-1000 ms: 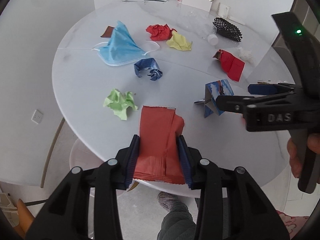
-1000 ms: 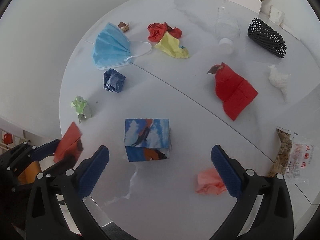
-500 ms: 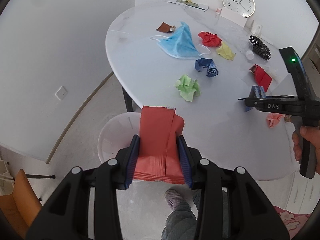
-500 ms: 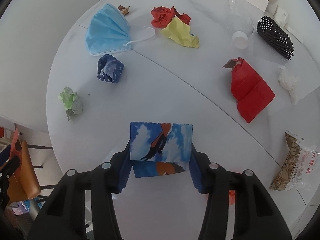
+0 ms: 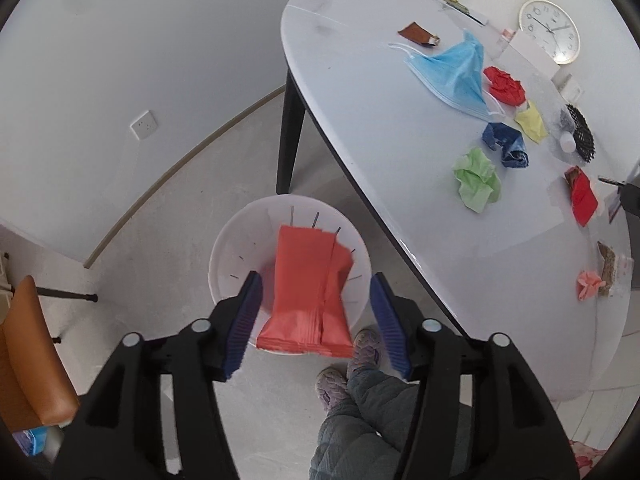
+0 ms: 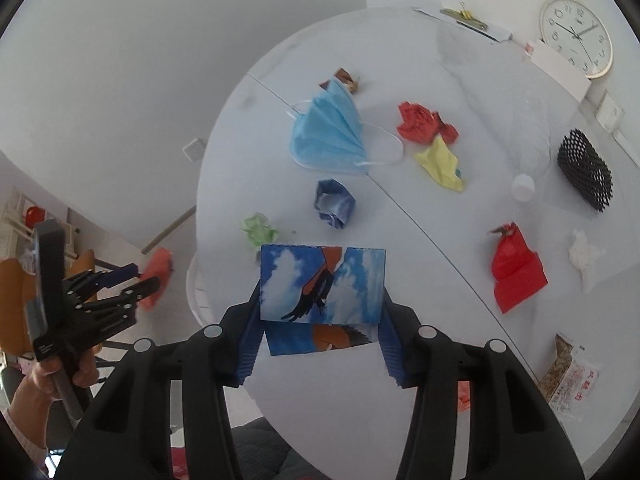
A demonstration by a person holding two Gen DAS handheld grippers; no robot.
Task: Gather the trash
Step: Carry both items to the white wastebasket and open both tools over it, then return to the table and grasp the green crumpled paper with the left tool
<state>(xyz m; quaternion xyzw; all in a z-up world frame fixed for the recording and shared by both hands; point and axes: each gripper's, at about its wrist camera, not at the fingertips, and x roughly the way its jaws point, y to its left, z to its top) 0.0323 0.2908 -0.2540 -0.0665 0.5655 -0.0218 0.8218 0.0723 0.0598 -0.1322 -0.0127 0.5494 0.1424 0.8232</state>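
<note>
In the left wrist view my left gripper [image 5: 318,320] hangs over a white bin [image 5: 236,240] on the floor beside the table. Its jaws are opening. An orange-red packet [image 5: 308,292] is loose between the pads, touching neither, and looks blurred. In the right wrist view my right gripper [image 6: 320,328] is shut on a folded blue paper with an eagle picture [image 6: 320,284], held above the white round table [image 6: 400,400]. That view also shows the left gripper [image 6: 140,276] off the table's left edge, with the orange-red packet [image 6: 158,276] at its tips.
On the table lie a blue face mask [image 6: 328,136], crumpled red [image 6: 420,120], yellow [image 6: 440,164], dark blue [image 6: 334,202] and green [image 6: 260,232] papers, a red wrapper [image 6: 516,272], black mesh [image 6: 584,168], a white tissue [image 6: 584,252] and a snack packet [image 6: 572,372]. A person's feet [image 5: 348,364] stand by the bin.
My left gripper swung from above the table to over the bin and opened off the orange-red packet. My right gripper shut on the blue eagle paper and lifted it.
</note>
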